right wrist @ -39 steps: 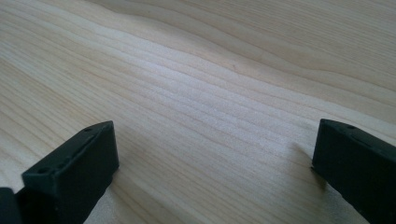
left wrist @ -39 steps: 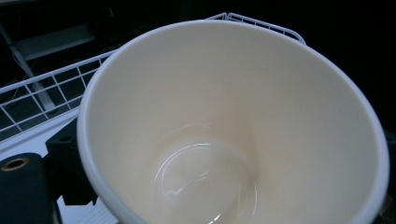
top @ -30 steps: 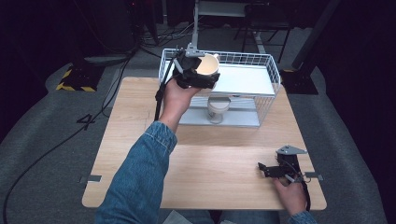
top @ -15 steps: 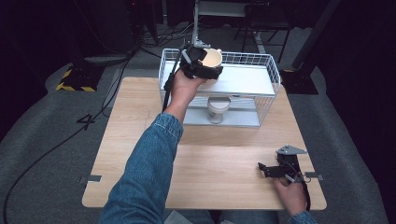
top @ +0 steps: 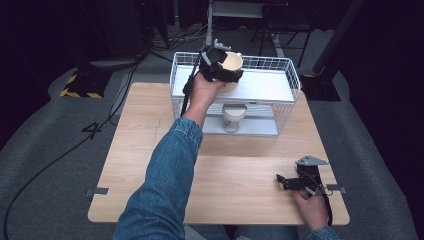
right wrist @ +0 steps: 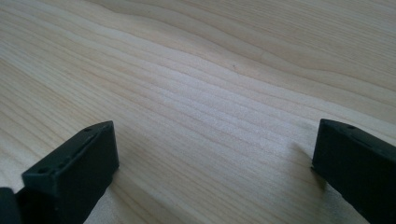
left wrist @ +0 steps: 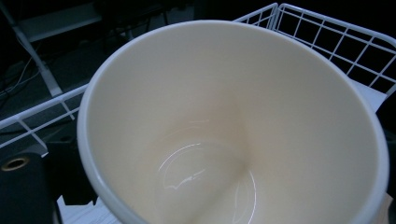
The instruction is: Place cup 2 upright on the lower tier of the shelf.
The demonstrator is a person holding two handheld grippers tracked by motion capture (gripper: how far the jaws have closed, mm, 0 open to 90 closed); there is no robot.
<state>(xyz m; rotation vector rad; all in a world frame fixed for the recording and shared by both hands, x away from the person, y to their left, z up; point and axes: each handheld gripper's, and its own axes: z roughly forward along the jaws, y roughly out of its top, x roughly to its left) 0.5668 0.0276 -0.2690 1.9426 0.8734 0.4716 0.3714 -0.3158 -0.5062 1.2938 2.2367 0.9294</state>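
- Left gripper (top: 226,70) closed on the cream, glossy, tapered cup (top: 231,65), held above the top shelf of the white wire basket rack (top: 287,75), likely for setting down there.
- Empty inside, mouth tilted toward the gripper camera, smooth white rim.
- Right gripper (top: 295,182) resting on the pale wooden table (top: 150,150), jaws wide apart, holding nothing, kept clear of the work.

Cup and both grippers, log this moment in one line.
left gripper: holds cup over wire rack top | right gripper: open, empty, on table
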